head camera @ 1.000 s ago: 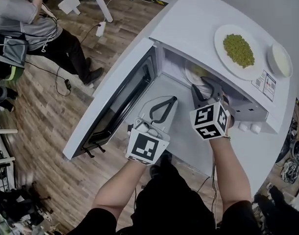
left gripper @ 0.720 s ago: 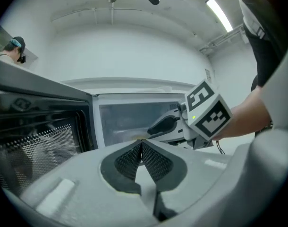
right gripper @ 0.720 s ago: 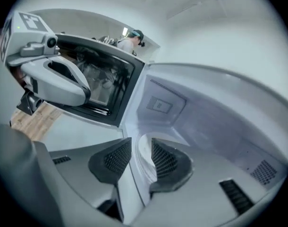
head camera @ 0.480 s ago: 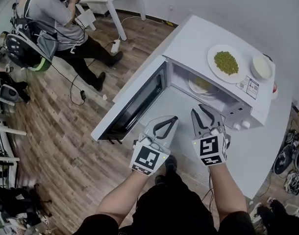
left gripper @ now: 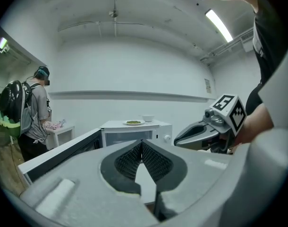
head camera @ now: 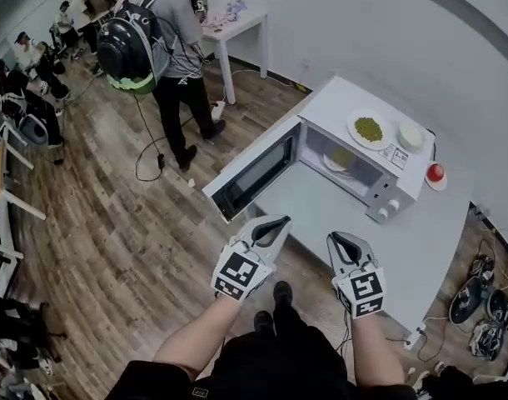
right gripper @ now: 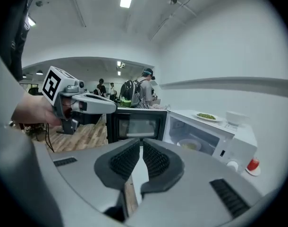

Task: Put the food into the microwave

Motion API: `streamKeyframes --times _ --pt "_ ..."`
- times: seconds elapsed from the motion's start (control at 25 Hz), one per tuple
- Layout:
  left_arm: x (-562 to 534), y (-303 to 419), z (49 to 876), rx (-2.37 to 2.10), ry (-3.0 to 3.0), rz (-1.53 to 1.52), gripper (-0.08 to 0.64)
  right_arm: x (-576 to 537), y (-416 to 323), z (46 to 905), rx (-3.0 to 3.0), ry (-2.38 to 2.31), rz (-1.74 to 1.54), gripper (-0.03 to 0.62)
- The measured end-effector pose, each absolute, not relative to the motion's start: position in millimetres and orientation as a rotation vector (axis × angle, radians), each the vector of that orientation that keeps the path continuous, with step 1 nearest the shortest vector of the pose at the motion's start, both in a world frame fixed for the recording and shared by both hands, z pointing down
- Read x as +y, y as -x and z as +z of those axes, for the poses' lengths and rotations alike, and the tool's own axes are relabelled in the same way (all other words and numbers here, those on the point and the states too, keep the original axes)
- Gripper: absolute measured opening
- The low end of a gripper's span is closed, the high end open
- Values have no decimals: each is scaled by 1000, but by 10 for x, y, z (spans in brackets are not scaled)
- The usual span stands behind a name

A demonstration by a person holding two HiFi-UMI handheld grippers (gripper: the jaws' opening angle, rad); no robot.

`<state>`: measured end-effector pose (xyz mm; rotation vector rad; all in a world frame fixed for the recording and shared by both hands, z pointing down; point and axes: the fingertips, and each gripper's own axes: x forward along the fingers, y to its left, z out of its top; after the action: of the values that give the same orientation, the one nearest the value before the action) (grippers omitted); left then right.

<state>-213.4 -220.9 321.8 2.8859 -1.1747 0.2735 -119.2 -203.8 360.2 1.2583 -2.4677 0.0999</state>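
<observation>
The left hand-held gripper (head camera: pixel 281 221) is hovering off the near edge of the white surface (head camera: pixel 321 209). Its ribbed black pads are pressing tip to tip with nothing between them. Just to its right, the right hand-held gripper (head camera: pixel 337 238) is pointing the same way, toward the far side. Its jaws have just been closing and are now standing at a very narrow slit, also with nothing between them. Each one is being carried by a bare forearm, and a marker cube is sitting at each wrist.

Farther off on the surface, the white microwave oven (head camera: pixel 389 192) is standing with its dark-windowed door (head camera: pixel 252 173) swung wide open to the left. A small white plate of pale yellowish food (head camera: pixel 341 160) is lying inside the cavity. On the oven's flat top, a larger white plate of green food (head camera: pixel 368 129) is resting beside an empty-looking white bowl (head camera: pixel 410 134), which is sitting to its right. A small red object on a white base (head camera: pixel 435 173) is sitting on the surface just right of the oven; I cannot tell what it is.

Across the wood-plank floor (head camera: pixel 104 223), at the far left, a person wearing a black-and-green backpack (head camera: pixel 133 50) is standing at a small white table (head camera: pixel 234 25).
</observation>
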Motion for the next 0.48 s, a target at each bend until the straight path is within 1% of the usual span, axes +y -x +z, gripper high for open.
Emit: streamKeyframes --times 0.28,0.48 --pt "-1514 2161 3047 -1170 -2896 314 8 -1300 1041 3171 -2565 -1256 97 29" --pt "-1122 2097 2991 -1154 -2852 315 8 -1040 731 2921 -2651 -1299 207 20"
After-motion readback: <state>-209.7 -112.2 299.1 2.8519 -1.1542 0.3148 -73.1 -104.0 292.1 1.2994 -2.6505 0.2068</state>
